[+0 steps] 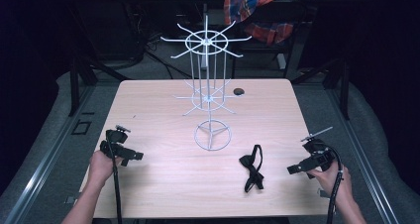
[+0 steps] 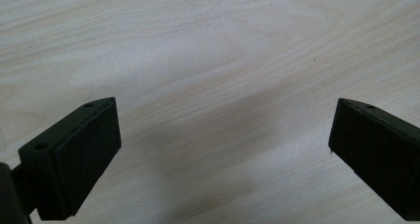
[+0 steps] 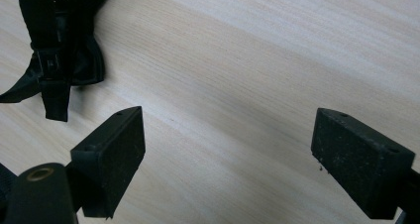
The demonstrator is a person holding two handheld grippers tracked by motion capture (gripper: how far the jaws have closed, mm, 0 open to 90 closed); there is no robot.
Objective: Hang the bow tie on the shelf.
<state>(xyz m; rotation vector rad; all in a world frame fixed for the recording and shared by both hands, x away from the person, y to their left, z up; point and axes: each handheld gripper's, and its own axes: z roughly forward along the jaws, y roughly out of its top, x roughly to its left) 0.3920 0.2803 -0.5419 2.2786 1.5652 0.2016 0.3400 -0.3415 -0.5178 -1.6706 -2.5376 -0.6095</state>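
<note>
A black bow tie with its strap (image 1: 252,168) lies flat on the wooden table (image 1: 168,179), right of centre near the front; it also appears at the upper left of the right gripper view (image 3: 59,45). A white wire carousel rack (image 1: 210,90) stands upright at mid-table behind it. My right gripper (image 1: 296,168) rests low by the table's right front, a short way right of the bow tie, open with bare wood between its jaws (image 3: 228,140). My left gripper (image 1: 132,157) sits near the left front edge, open over bare wood (image 2: 225,135).
A small dark round object (image 1: 239,91) lies on the table behind the rack. Plaid cloth (image 1: 257,11) hangs over a frame beyond the table. Dark floor and metal stands surround the table.
</note>
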